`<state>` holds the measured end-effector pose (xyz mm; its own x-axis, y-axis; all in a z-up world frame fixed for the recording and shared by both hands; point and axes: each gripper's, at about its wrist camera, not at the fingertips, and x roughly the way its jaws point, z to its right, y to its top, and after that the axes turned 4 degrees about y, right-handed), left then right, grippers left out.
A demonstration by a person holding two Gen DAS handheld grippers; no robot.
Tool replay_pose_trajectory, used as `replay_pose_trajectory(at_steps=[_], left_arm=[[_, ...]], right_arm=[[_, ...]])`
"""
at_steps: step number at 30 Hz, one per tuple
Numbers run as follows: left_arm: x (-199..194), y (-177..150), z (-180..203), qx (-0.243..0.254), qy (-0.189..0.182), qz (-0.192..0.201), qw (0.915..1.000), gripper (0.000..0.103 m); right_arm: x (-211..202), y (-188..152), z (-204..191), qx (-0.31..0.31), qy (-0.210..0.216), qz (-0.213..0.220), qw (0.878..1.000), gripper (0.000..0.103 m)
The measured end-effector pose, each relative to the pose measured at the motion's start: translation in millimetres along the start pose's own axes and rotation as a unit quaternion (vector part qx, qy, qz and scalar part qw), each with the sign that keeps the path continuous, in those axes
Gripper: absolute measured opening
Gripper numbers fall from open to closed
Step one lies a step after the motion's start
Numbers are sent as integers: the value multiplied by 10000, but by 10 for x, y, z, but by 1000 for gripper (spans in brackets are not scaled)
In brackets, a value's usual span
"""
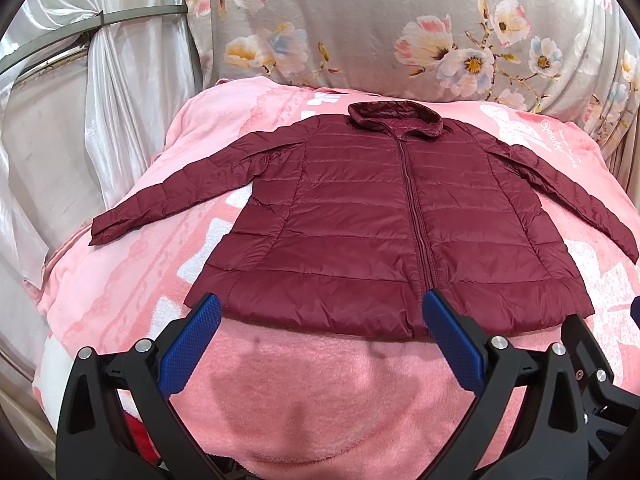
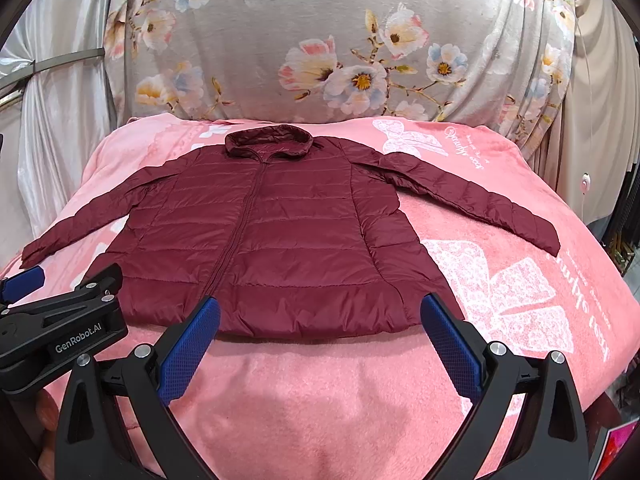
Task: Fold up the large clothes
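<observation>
Though quilted, jacket (image 1: 360, 216) flat w/ sleeves splayed.

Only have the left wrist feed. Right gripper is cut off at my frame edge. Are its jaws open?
Observer: Yes. The right gripper has its jaws wide apart, holding nothing, at the hem of the jacket.
Operator: The right-side sleeve runs to my frame edge. Where does it end?
Observer: Its cuff lies flat on the pink blanket, spread away from the jacket's body.
Operator: Anything beyond it?
Observer: A thin white cord with what looks like a small switch hangs past the blanket's right side.
</observation>
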<state>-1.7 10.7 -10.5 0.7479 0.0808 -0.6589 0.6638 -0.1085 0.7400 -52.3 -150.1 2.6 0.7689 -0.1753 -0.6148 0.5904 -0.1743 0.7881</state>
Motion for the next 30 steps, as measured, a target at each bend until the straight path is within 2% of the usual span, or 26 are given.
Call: replay_pose_trajectory(at_steps=[30], left_arm=[[-13, 25, -55, -20, 18, -1, 10000, 98]], right_arm=[[-3, -4, -35, -34, 24, 20, 10000, 98]])
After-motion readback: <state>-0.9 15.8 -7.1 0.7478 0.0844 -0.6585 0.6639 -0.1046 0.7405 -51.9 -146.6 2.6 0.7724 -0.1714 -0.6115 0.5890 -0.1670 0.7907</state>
